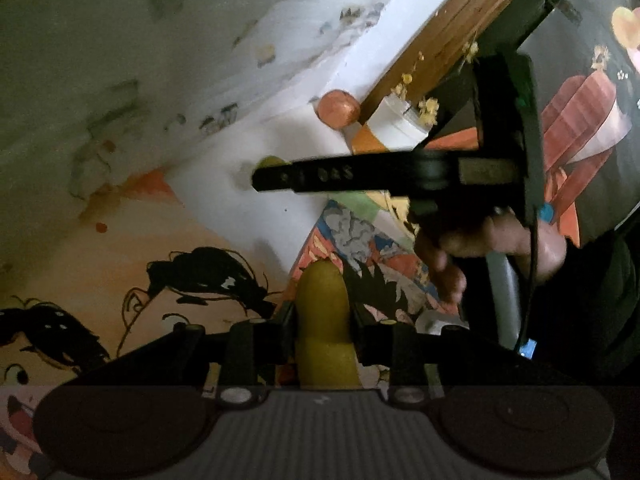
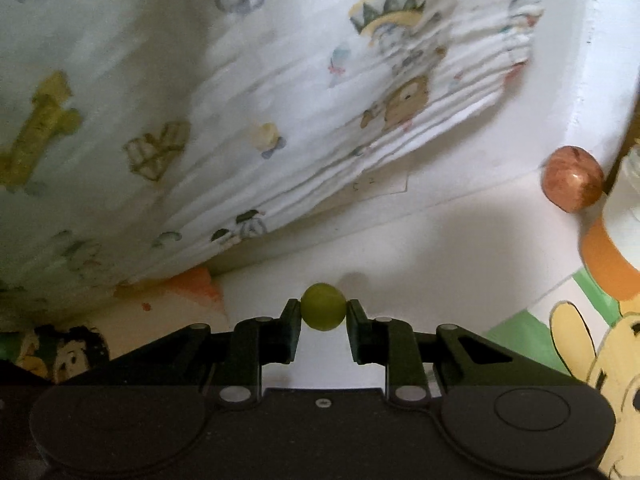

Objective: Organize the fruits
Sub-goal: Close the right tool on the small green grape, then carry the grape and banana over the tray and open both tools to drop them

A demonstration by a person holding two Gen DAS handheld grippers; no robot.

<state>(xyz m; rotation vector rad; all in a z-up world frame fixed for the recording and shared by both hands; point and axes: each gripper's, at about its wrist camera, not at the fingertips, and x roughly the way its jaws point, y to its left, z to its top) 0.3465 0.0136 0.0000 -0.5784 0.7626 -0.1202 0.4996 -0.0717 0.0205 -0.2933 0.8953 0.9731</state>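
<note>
Left tool (image 1: 322, 320) clenches a long yellow-green fruit (image 1: 325, 320); right tool (image 2: 323, 314) clenches a small round green fruit (image 2: 322, 306) — carry both level without squeezing harder.

1 long yellow-green fruit (image 1: 325, 320), 1 small round green fruit (image 2: 323, 307), 1 round reddish-brown fruit (image 2: 572, 179), 2 black two-finger grippers (image 1: 322, 334) (image 2: 323, 330).

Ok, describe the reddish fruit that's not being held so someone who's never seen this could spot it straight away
Find the white wall corner behind the cartoon-printed surface. At its foot, beside a white container with an orange base, sits the reddish-brown round fruit. It is the only free fruit: the small green fruit and the long yellow-green fruit are each held in a tool.
</note>
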